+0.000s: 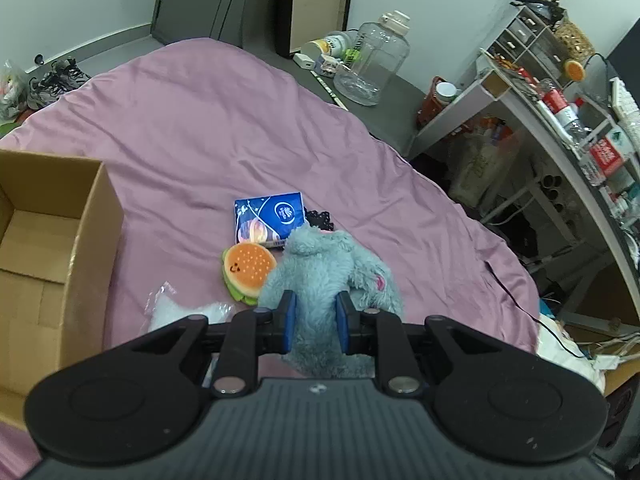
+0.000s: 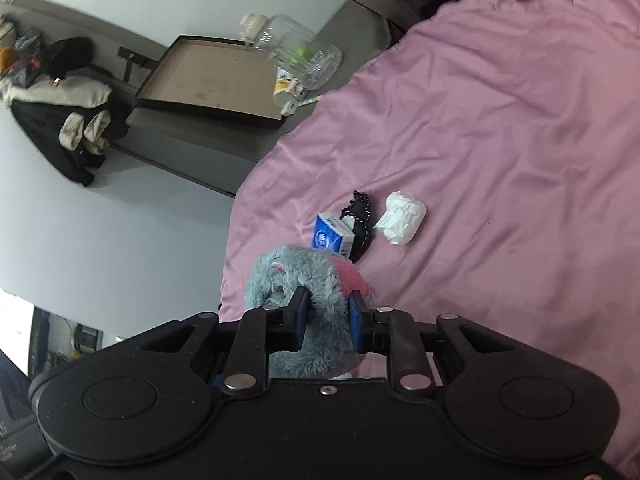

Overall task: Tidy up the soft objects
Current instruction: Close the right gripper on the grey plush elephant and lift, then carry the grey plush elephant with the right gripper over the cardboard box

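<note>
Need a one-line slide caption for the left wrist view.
Left gripper shut on grey plush above pink bedsheet, burger toy and blue pack behind, open box at left.

The left gripper [image 1: 316, 318] is matte black plastic with blue pads [image 1: 291, 322], silver pivot rivets, two round discs on its wings and a ribbed grey body. The right gripper [image 2: 329, 317] has the same black build, blue pads [image 2: 301, 320], silver rivets and one central screw.

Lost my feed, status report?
Left gripper and right gripper both shut on grey plush. Cardboard box open, left. Path looks clear.
</note>
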A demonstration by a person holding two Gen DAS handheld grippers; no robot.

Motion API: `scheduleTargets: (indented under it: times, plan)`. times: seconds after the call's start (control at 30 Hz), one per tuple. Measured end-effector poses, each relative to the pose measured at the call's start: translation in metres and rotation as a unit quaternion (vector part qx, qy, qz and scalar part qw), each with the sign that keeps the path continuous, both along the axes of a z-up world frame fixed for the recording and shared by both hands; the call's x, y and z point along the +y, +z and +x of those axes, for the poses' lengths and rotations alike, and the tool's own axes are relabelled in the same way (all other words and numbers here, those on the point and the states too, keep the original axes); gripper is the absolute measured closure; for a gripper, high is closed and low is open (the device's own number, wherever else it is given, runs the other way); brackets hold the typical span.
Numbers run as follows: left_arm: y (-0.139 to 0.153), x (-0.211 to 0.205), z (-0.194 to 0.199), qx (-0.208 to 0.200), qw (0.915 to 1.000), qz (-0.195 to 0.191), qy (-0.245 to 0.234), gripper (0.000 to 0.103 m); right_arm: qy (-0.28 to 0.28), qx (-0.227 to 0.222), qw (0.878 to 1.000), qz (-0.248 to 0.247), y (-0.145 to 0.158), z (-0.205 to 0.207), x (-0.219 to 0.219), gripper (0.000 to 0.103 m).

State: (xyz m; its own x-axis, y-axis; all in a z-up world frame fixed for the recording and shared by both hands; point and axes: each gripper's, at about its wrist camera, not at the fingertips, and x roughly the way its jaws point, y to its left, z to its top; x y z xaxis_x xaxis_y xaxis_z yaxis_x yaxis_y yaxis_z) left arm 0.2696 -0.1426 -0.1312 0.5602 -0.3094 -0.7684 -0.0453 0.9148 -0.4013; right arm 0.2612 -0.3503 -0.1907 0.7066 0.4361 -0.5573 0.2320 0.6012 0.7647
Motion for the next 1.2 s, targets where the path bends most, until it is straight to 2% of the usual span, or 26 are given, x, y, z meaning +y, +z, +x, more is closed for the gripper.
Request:
scheduleTargets:
  times: [0.3,0.6,0.93,1.2]
  plan:
    - [0.026,0.016,-0.036,-0.023,0.9997,-0.001,-0.012,0.083,0.006,-0.029,0.999,-0.036,0.031,-0.032,0.017,0.083]
    - [0.045,0.050,-0.057,-0.041,0.9991,-0.013,-0.003,0.083,0.028,-0.057,0.996,-0.060,0.057,-0.052,0.048,0.083]
    - [0.057,0.110,-0.068,-0.054,0.9980,-0.021,0.025,0.083,0.064,-0.077,0.993,-0.069,0.072,-0.053,0.102,0.083]
    - [0.048,0.159,-0.061,-0.048,0.9972,-0.029,0.049,0.083,0.096,-0.075,0.990,-0.073,0.071,-0.043,0.149,0.083]
